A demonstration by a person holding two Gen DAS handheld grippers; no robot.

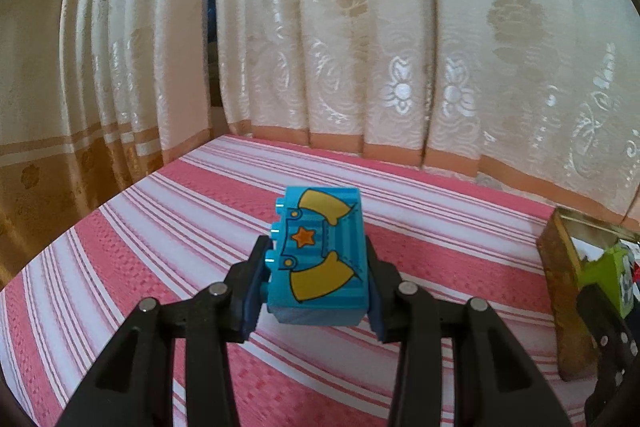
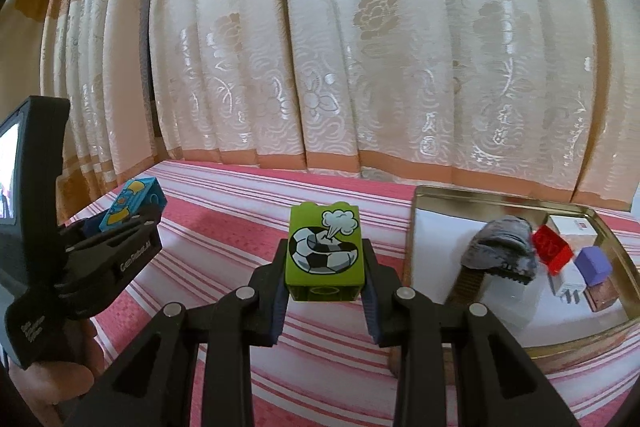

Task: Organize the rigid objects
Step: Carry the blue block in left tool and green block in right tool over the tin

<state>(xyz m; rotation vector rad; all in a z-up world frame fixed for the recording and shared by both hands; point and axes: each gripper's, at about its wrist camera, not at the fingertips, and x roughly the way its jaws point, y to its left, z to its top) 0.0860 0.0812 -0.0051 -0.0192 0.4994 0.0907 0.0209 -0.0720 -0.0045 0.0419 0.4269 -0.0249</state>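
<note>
My left gripper (image 1: 318,279) is shut on a blue toy brick (image 1: 318,255) printed with yellow shapes and an orange star, held above the pink striped cloth (image 1: 160,227). My right gripper (image 2: 324,279) is shut on a green toy brick (image 2: 324,251) printed with a football, also held above the cloth. In the right wrist view the left gripper (image 2: 116,227) shows at the left with the blue brick (image 2: 132,203) in it. In the left wrist view the green brick (image 1: 608,267) shows at the right edge.
A gold metal tray (image 2: 424,227) stands on the cloth at the right, also in the left wrist view (image 1: 560,287). It holds a grey cloth piece (image 2: 500,247), a red brick (image 2: 554,249), a purple block (image 2: 596,263) and small boxes. Cream curtains (image 2: 360,67) hang behind.
</note>
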